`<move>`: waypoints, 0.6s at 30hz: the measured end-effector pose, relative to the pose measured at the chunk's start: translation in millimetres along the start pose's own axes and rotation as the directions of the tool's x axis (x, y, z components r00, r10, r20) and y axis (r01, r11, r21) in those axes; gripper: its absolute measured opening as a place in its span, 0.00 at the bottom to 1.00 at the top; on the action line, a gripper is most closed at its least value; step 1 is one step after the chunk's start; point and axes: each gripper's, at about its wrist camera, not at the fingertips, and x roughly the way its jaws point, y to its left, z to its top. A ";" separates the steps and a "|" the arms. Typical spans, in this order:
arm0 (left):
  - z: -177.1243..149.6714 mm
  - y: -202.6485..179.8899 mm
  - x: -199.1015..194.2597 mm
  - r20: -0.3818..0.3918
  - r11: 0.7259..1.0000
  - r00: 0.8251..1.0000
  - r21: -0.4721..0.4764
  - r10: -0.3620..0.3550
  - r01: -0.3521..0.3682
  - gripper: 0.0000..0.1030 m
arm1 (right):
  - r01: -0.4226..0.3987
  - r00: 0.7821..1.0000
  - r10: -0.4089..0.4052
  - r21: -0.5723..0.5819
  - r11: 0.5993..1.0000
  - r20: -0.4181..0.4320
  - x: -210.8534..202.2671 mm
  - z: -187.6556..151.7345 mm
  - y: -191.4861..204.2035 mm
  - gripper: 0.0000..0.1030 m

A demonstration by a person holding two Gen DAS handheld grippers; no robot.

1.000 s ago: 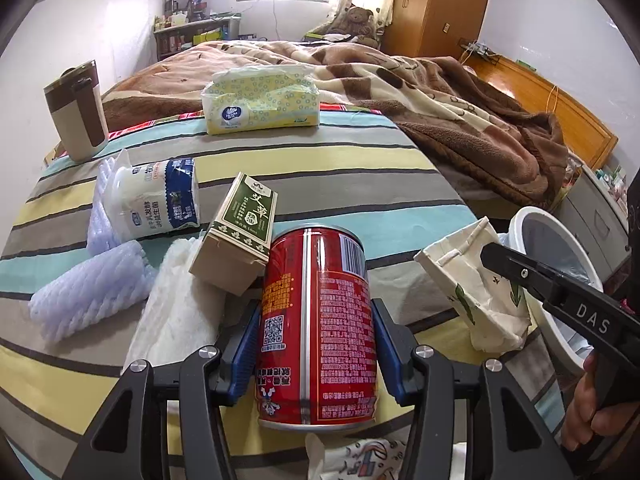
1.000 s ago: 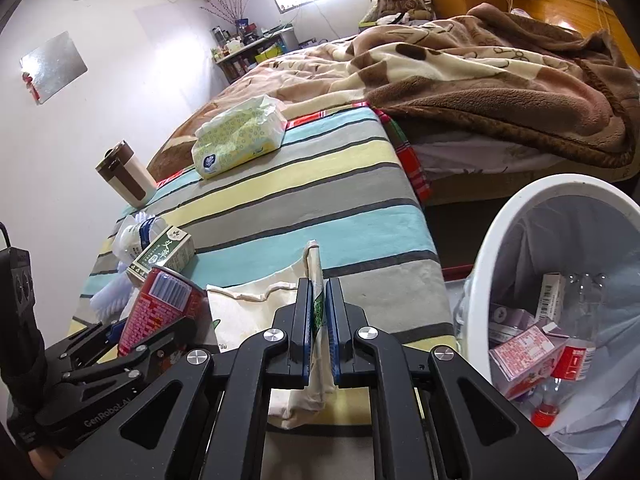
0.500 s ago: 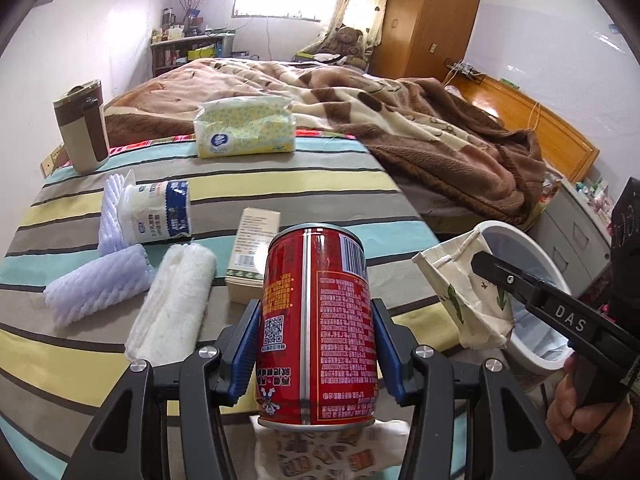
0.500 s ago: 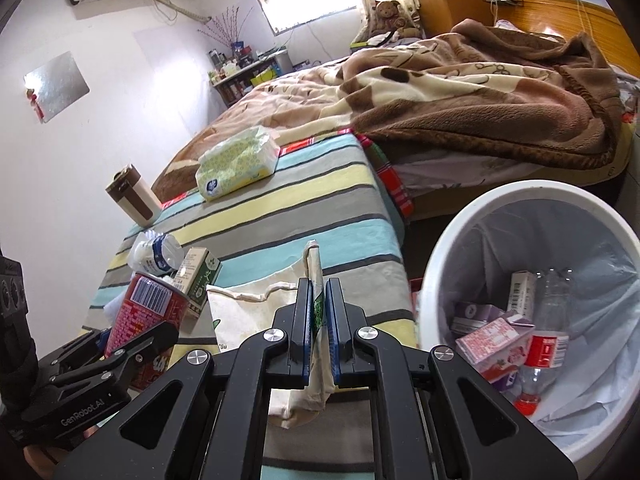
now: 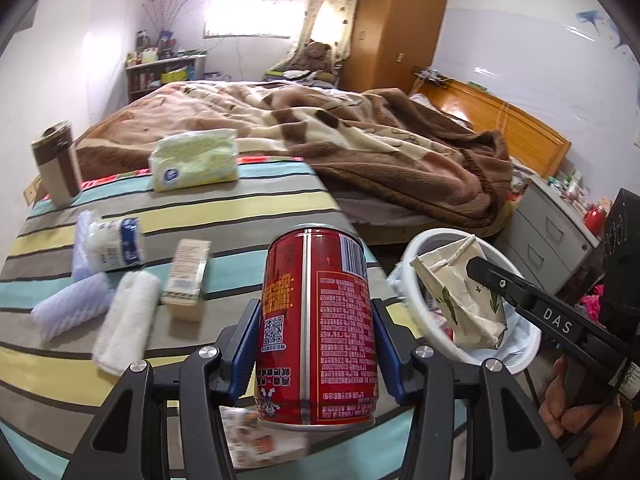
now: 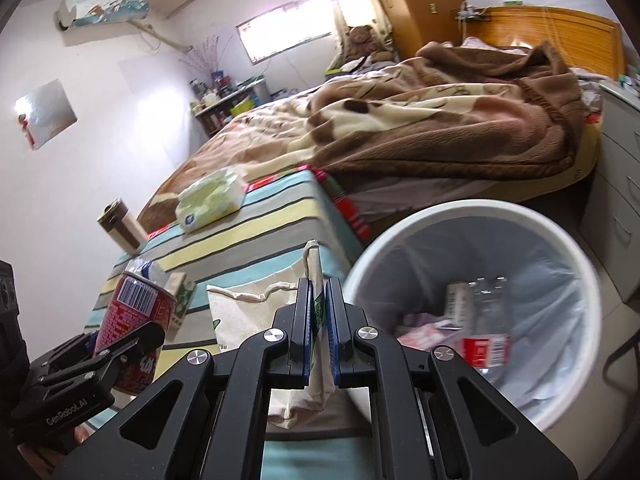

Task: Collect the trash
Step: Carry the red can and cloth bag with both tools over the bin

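My left gripper (image 5: pixel 316 344) is shut on an upright red drink can (image 5: pixel 316 280), held above the front edge of the striped table. In the right wrist view the can (image 6: pixel 132 304) shows at the lower left. My right gripper (image 6: pixel 318 292) is shut on the top edge of a crumpled cream paper bag (image 6: pixel 248 312) with green print. In the left wrist view the bag (image 5: pixel 460 300) hangs over the near rim of the white bin (image 5: pixel 412 256). The lined bin (image 6: pixel 460 208) holds cartons and a plastic bottle.
On the striped tablecloth (image 5: pixel 260 196) lie a tissue pack (image 5: pixel 192 164), a brown cup (image 5: pixel 54 164), a white bottle (image 5: pixel 114 240), a small carton (image 5: pixel 188 276), a white roll (image 5: pixel 124 320), a foam net (image 5: pixel 68 308) and a printed wrapper (image 5: pixel 256 440). A bed and grey drawers (image 5: pixel 552 240) flank the bin.
Both grippers have risen and moved right toward the bin, still holding the can and the bag. The bag, earlier over the table edge, now hangs over the bin's rim.
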 end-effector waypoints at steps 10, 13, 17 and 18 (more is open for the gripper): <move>-0.6 -58.7 14.3 -0.015 0.995 0.997 0.070 -0.073 0.074 0.51 | 0.089 0.995 -0.091 0.052 0.995 0.033 -20.3 3.2 -43.6 0.07; -2.0 -75.3 22.1 -0.027 0.991 0.995 0.088 -0.095 0.097 0.51 | 0.111 0.993 -0.113 0.072 0.991 0.028 -22.4 2.3 -58.1 0.07; -4.4 -94.5 32.1 -0.047 0.987 0.992 0.101 -0.121 0.125 0.51 | 0.141 0.989 -0.144 0.087 0.986 0.022 -22.7 2.1 -70.0 0.07; -5.1 -97.4 34.3 -0.052 0.986 0.990 0.101 -0.128 0.133 0.51 | 0.150 0.988 -0.152 0.091 0.984 0.018 -22.6 1.6 -73.6 0.07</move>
